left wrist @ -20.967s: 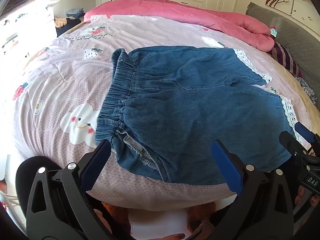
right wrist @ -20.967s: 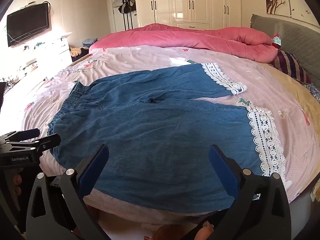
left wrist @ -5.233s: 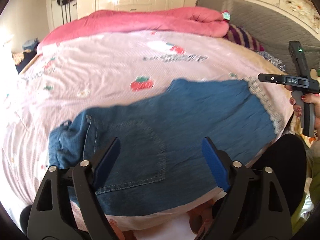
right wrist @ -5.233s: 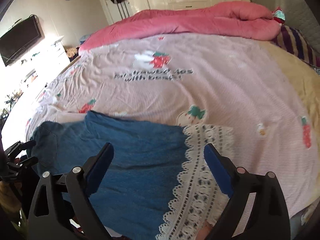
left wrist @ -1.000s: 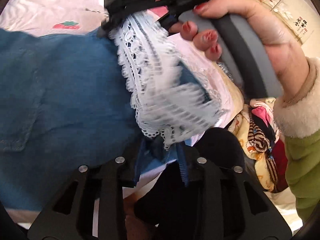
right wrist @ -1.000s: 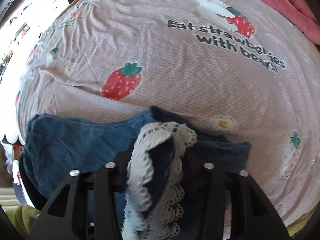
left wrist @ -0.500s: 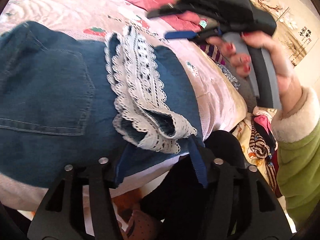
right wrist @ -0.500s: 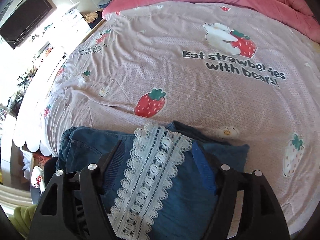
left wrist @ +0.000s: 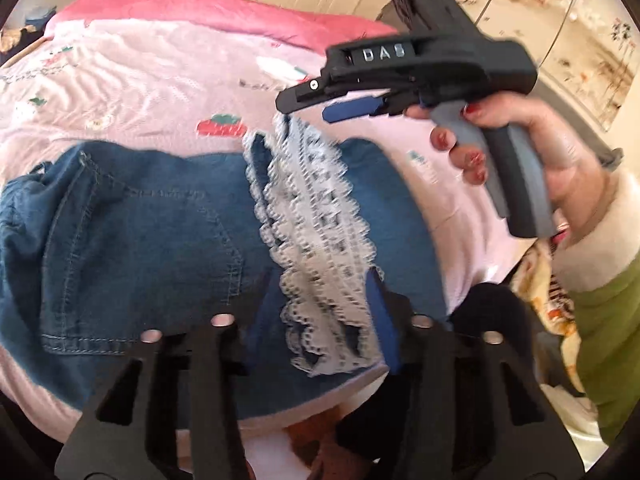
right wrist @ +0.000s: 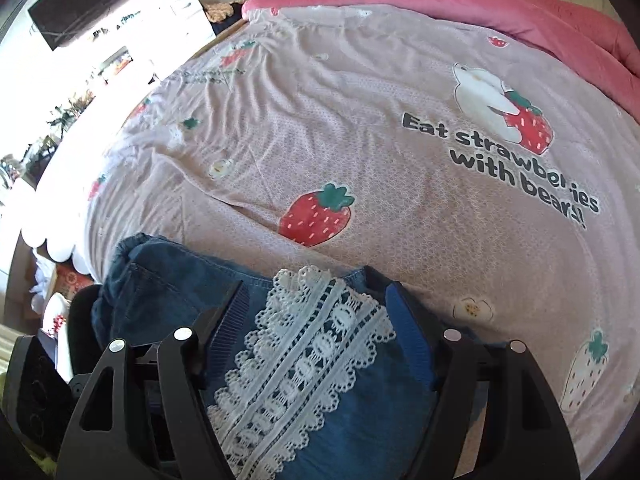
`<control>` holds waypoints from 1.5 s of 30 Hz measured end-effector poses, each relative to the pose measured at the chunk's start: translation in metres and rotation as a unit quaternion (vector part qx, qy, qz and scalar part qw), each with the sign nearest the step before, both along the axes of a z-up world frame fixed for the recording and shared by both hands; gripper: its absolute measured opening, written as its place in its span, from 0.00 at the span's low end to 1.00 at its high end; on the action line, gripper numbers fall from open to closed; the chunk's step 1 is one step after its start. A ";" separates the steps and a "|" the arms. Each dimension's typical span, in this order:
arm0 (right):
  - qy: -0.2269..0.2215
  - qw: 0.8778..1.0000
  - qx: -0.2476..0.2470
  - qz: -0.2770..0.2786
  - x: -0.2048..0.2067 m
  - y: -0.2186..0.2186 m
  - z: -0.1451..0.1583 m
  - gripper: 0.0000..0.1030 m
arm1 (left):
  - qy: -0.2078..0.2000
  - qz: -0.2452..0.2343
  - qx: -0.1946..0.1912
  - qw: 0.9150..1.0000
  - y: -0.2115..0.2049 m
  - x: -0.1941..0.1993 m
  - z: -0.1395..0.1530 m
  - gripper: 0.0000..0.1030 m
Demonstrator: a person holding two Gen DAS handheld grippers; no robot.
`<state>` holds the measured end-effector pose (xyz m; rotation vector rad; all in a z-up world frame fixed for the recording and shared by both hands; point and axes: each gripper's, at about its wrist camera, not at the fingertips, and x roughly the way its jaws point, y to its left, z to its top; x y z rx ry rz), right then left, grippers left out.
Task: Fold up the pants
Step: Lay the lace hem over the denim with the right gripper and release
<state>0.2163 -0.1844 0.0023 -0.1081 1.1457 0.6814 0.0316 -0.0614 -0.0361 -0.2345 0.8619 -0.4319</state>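
While tongs (right wrist: 316, 320) gape, pants (right wrist: 172, 292) folded

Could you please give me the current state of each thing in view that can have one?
denim pants: folded over, lying on the bed, lace hem on top.
lace hem: lying flat across the folded denim, not gripped.
left gripper: open, above the lace hem.
right gripper: open, empty, above the pants.
bedsheet: spread out, slightly wrinkled.
pink quilt: bunched along the far side.
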 end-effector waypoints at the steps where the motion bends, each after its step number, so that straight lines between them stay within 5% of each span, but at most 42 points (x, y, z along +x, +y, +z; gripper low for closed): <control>1: 0.004 1.000 -0.003 -0.001 0.002 0.001 -0.004 0.54 | 0.009 0.002 0.004 1.000 -0.002 0.003 -0.005 0.23; 5: -0.004 1.000 -0.026 0.013 0.003 0.007 -0.017 0.11 | 0.006 -0.005 0.030 1.000 -0.006 0.002 -0.015 0.13; 9: -0.018 1.000 -0.007 0.011 -0.006 0.002 -0.011 0.02 | -0.001 -0.006 0.037 0.999 -0.005 -0.001 -0.017 0.12; 13: -0.041 0.998 0.036 0.035 -0.018 0.014 0.016 0.01 | -0.003 -0.005 0.034 0.999 -0.002 -0.005 -0.017 0.11; 17: -0.029 0.998 -0.017 0.044 -0.012 0.036 0.000 0.01 | 0.001 -0.005 0.030 1.000 -0.002 -0.006 -0.019 0.12; 25: -0.031 0.998 0.042 0.021 -0.018 0.011 0.013 0.02 | 0.001 -0.010 0.032 0.999 -0.002 -0.008 -0.022 0.12; 31: -0.077 0.995 0.056 0.006 -0.036 -0.013 0.033 0.21 | 0.000 -0.009 0.033 0.999 -0.003 -0.010 -0.022 0.12; 45: -0.008 0.999 -0.021 0.024 -0.032 0.027 -0.032 0.24 | -0.001 -0.017 0.059 0.998 -0.012 -0.017 -0.027 0.12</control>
